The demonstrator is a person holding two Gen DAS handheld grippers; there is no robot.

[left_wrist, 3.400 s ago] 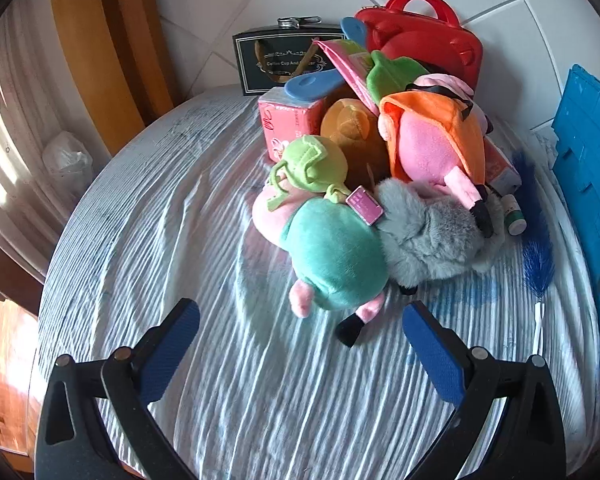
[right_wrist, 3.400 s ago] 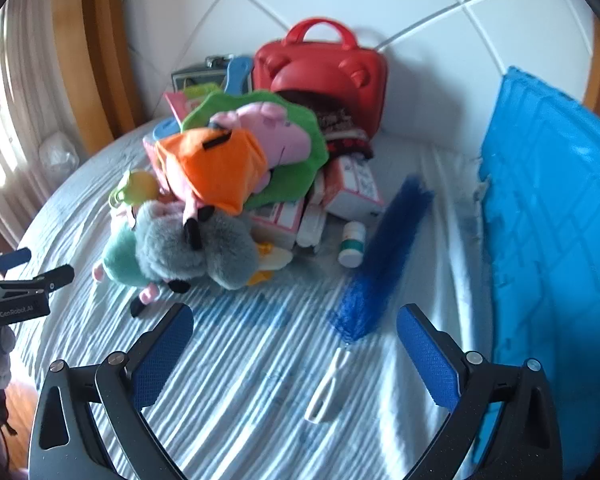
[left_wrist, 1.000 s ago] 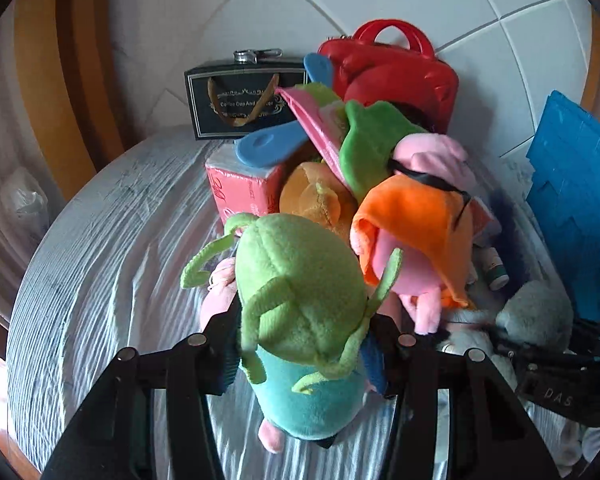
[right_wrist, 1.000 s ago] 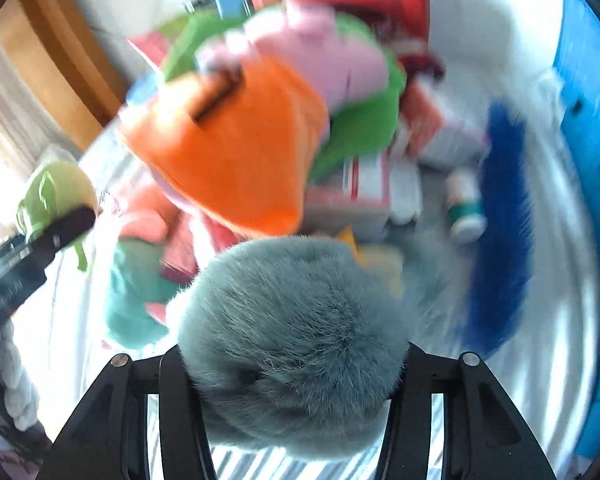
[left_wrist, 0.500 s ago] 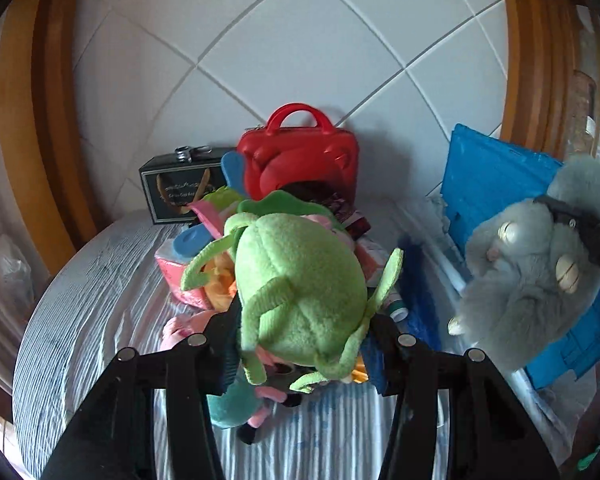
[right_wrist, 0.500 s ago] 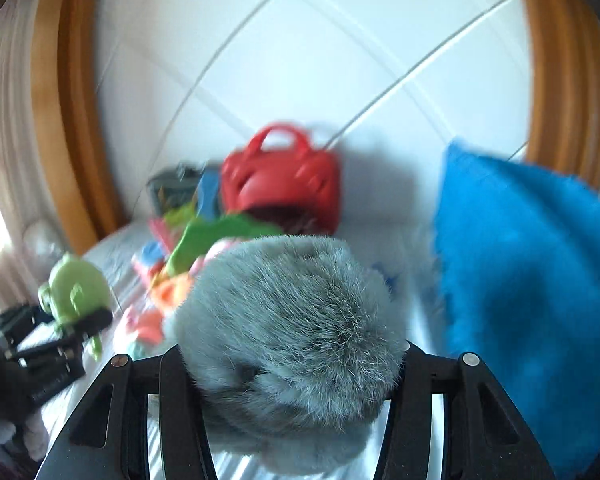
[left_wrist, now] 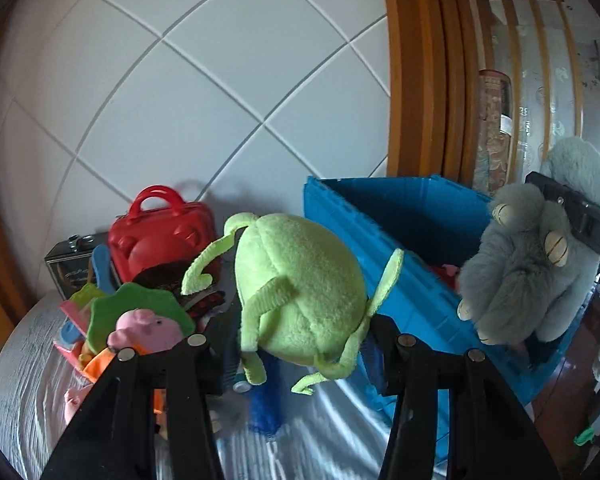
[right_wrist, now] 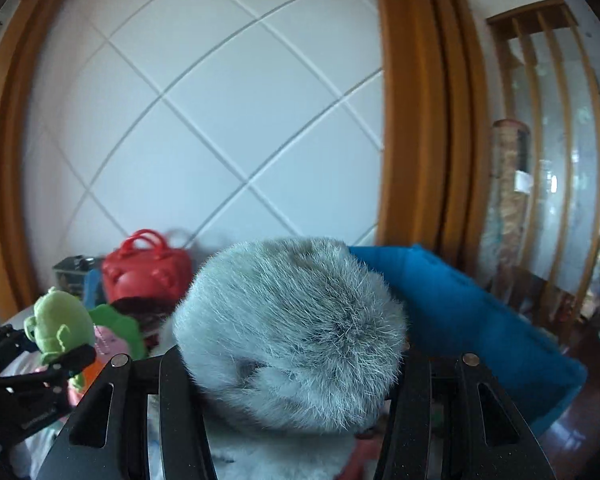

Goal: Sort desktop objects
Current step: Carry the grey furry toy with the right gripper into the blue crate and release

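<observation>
My left gripper (left_wrist: 300, 332) is shut on a light green plush toy (left_wrist: 300, 292), held in the air beside the near wall of the blue crate (left_wrist: 412, 240). My right gripper (right_wrist: 292, 356) is shut on a fluffy grey plush toy (right_wrist: 292, 328), which fills its view; in the left wrist view that grey plush toy (left_wrist: 528, 264) hangs over the crate's open top. The right wrist view shows the green plush toy (right_wrist: 60, 324) in the left gripper at lower left, with the blue crate (right_wrist: 480, 320) to the right.
On the round table with its striped white cloth (left_wrist: 32, 380) lies a pile: a red toy case (left_wrist: 160, 236), a dark gift box (left_wrist: 68, 268), a pink pig plush toy (left_wrist: 148, 332) with green and orange fabric. A blue feather duster (left_wrist: 264, 404) lies by the crate. A tiled wall stands behind.
Both grippers have risen and swung to the right, away from the pile, each carrying its plush toy. The grey one has gone from beside the crate to above it.
</observation>
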